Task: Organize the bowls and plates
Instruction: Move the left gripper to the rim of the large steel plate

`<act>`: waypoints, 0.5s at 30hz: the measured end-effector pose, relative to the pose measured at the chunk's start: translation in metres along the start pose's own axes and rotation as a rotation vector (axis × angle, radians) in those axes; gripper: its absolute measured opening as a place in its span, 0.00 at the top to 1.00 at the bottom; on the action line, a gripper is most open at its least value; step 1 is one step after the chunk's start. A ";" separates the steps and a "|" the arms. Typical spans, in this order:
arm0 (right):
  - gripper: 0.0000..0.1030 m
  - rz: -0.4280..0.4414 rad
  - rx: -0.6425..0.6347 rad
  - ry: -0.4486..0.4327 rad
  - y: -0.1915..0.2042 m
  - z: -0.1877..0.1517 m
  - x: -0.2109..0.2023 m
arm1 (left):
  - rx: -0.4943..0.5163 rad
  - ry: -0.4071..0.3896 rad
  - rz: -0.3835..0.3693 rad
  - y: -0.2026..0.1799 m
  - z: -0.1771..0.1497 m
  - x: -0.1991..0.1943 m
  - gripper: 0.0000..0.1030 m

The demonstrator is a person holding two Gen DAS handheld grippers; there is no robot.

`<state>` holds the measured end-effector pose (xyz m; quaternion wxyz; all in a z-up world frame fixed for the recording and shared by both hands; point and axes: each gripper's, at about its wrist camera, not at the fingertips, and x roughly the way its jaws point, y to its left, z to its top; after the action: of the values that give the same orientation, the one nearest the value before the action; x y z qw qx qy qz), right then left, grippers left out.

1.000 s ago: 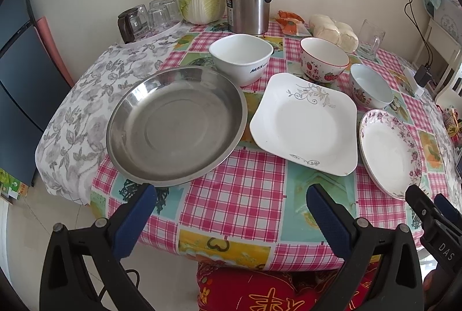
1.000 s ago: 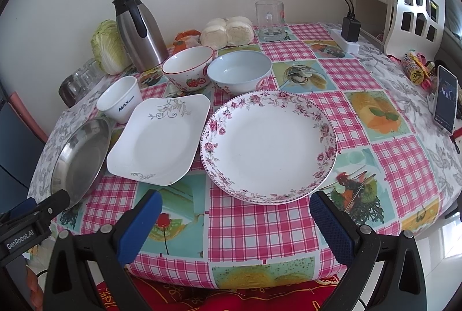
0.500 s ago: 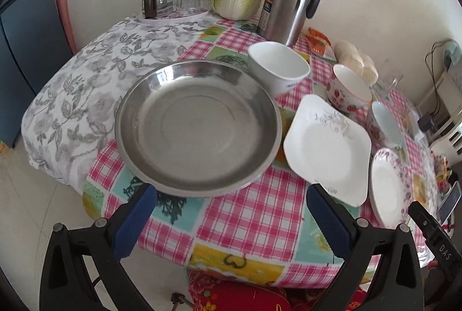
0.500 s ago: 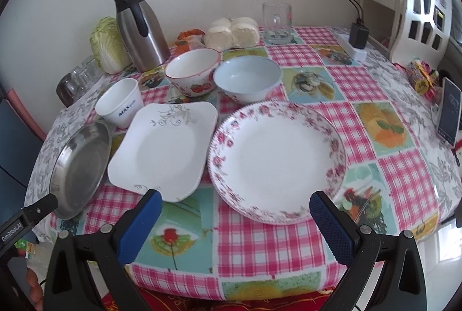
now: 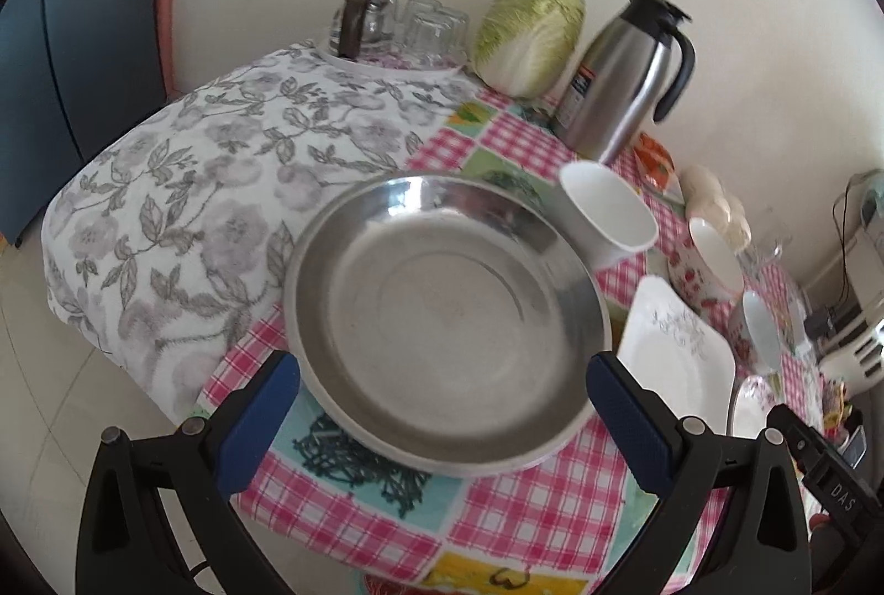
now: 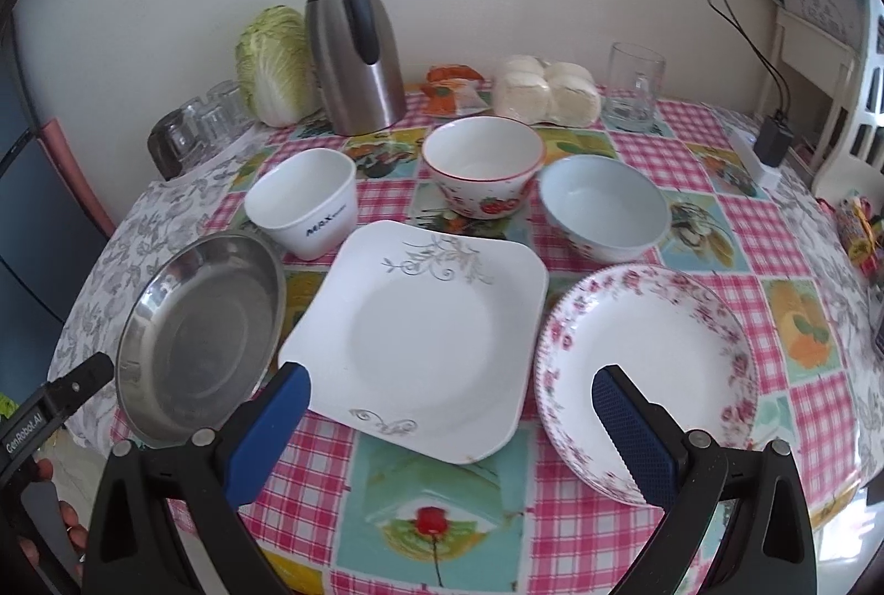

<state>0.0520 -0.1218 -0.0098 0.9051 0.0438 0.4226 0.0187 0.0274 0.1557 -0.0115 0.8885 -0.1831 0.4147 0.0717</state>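
A round steel plate (image 5: 447, 319) (image 6: 199, 335) lies at the table's left front. A square white plate (image 6: 420, 335) (image 5: 674, 363) lies to its right, then a round floral plate (image 6: 646, 374). Behind them stand a white cup-shaped bowl (image 6: 304, 203) (image 5: 608, 214), a strawberry bowl (image 6: 483, 167) and a pale blue bowl (image 6: 605, 205). My left gripper (image 5: 442, 421) is open and empty, its fingers either side of the steel plate's near rim. My right gripper (image 6: 450, 421) is open and empty, over the square plate's near edge.
At the back stand a steel thermos jug (image 6: 353, 48), a cabbage (image 6: 273, 67), upturned glasses (image 5: 403, 29), buns (image 6: 544, 95) and a glass mug (image 6: 632, 92). A charger and cable (image 6: 773, 142) sit at the right. The table's edge lies just before both grippers.
My left gripper has swung left and closed in on the steel plate. My right gripper has moved left from the floral plate towards the square plate. No dish has moved.
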 end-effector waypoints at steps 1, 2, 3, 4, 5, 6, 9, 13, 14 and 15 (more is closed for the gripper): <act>0.00 0.005 -0.008 -0.002 0.004 0.001 0.002 | -0.008 -0.026 0.003 0.005 0.001 -0.001 0.00; 0.00 0.008 -0.016 -0.002 0.007 0.002 0.004 | -0.010 -0.047 0.007 0.009 0.002 -0.001 0.00; 0.00 0.010 -0.025 -0.004 0.011 0.003 0.006 | -0.008 -0.073 0.014 0.012 0.003 -0.002 0.00; 0.00 0.011 -0.036 -0.005 0.015 0.003 0.009 | -0.002 -0.093 0.025 0.015 0.005 -0.002 0.00; 0.00 0.011 -0.043 -0.007 0.018 0.004 0.011 | 0.005 -0.095 0.034 0.018 0.007 -0.001 0.00; 0.00 0.009 -0.050 -0.011 0.021 0.004 0.014 | 0.009 -0.089 0.036 0.021 0.009 0.000 0.00; 0.00 0.021 -0.064 -0.037 0.028 0.006 0.020 | 0.012 -0.080 0.040 0.029 0.013 0.005 0.00; 0.00 0.057 -0.087 -0.050 0.038 0.011 0.029 | -0.011 -0.069 0.055 0.043 0.016 0.015 0.00; 0.00 0.068 -0.094 -0.048 0.042 0.012 0.033 | -0.017 -0.054 0.057 0.045 0.015 0.018 0.00; 0.00 0.076 -0.102 -0.045 0.045 0.013 0.035 | -0.028 -0.031 0.060 0.050 0.016 0.025 0.00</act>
<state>0.0850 -0.0755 -0.0241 0.9140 0.0140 0.3986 0.0736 0.0411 0.2075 -0.0338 0.8897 -0.1817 0.4050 0.1071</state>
